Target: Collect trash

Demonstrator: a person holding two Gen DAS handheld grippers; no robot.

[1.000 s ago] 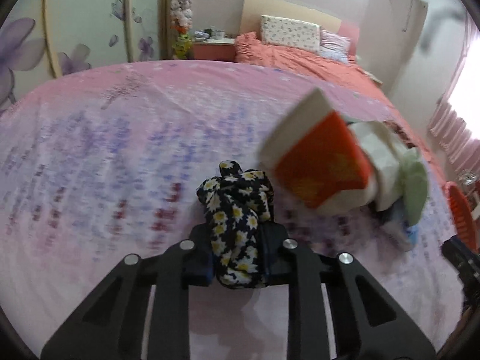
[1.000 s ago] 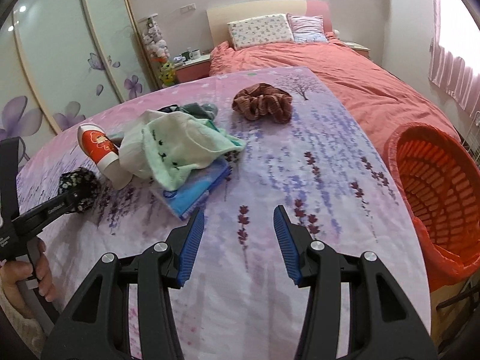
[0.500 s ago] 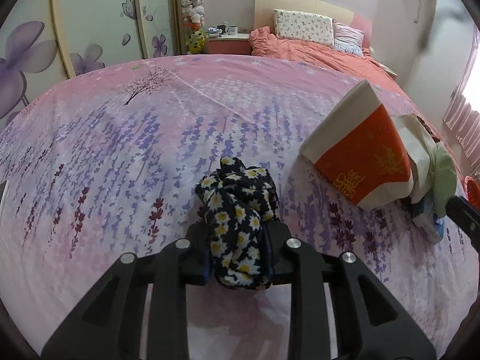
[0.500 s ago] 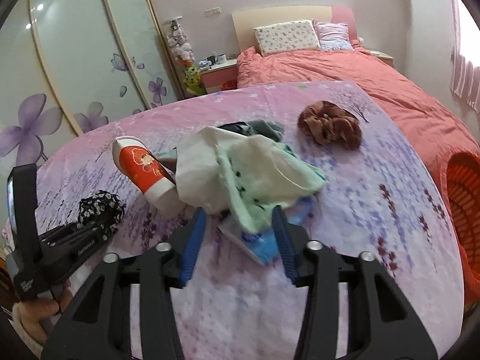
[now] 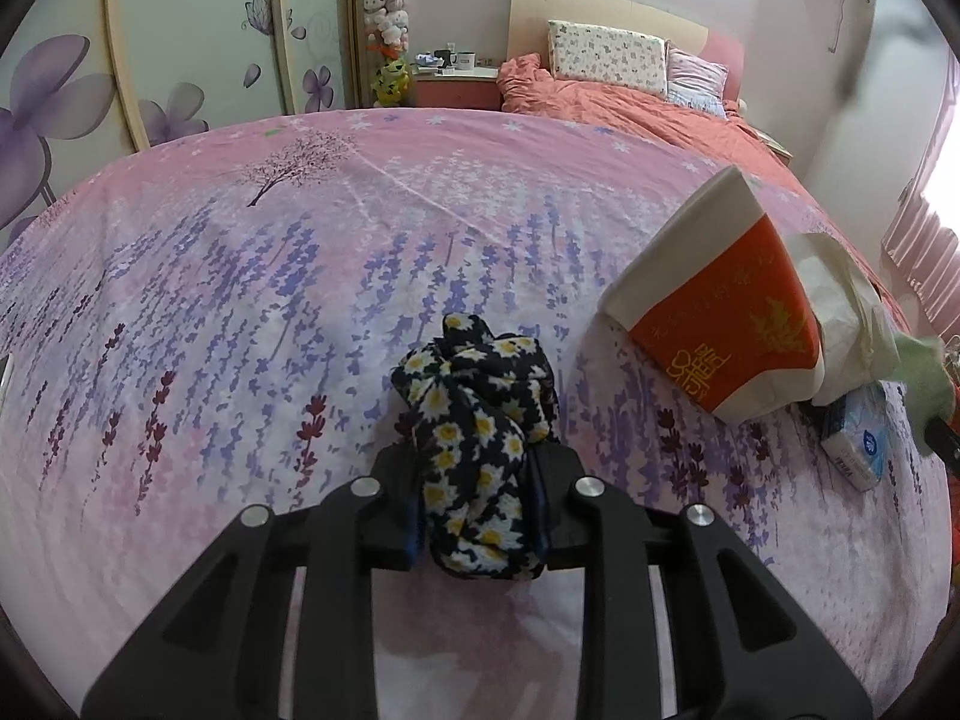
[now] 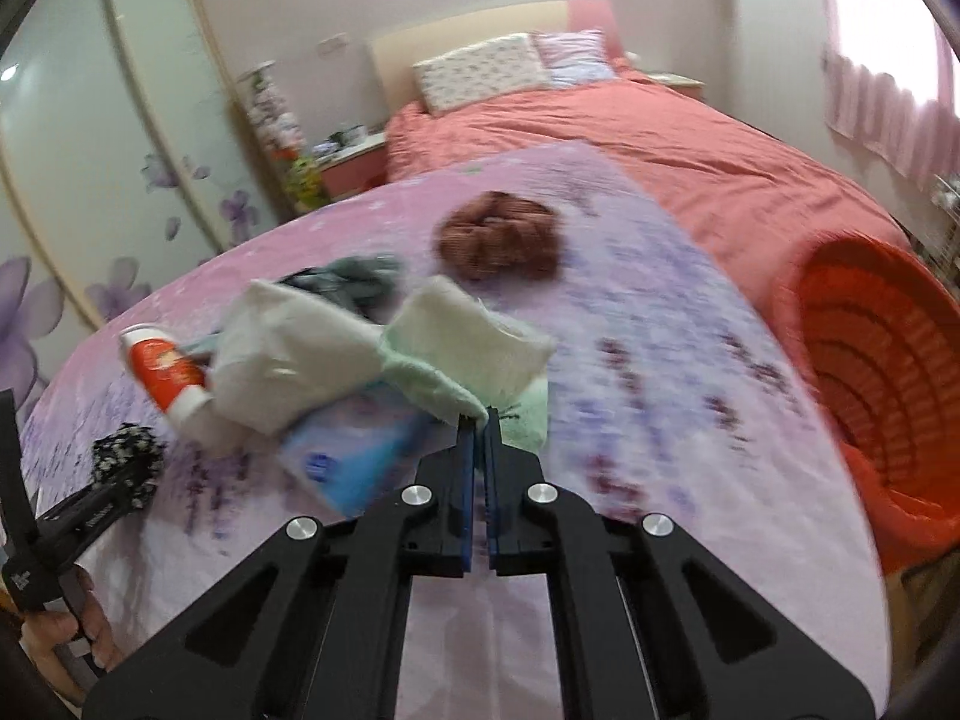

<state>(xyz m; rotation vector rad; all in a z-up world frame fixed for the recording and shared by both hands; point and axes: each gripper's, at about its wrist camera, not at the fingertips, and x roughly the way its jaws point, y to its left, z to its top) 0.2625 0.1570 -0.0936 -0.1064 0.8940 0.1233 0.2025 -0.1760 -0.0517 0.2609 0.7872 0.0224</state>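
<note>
While the left gripper (image 5: 477, 480) sits low centre of its view clamped on the daisy-print scrunchie (image 5: 480, 414), with the bundle squeezed between both pads and bulging above them, the right gripper (image 6: 480, 420) has just been closing and now has its jaws nearly together on the corner of the pale green cloth (image 6: 444, 372) at mid-frame. That pinch is at an edge, probably because the cloth drapes over the rest of the pile and a corner is the only thin bit the pads can bite. Cloth looks partly lifted and the right wrist view is blurred there, so I can't tell how much fabric is actually caught. Under and beside it: blue tissue pack (image 6: 354, 450) lower left of the cloth, white bag (image 6: 288, 360) further left, red-and-white paper cup (image 6: 168, 378) on its side at left. Brown scrunchie (image 6: 498, 237) lies apart, upper centre. Orange basket (image 6: 870, 384) stands off the sheet's edge at right, open side up, the likely drop target. Floral sheet (image 5: 240, 300) is soft, so items sink in slightly. Person's hand (image 6: 78, 630) shows at lower left gripping the left tool's handle.
</note>
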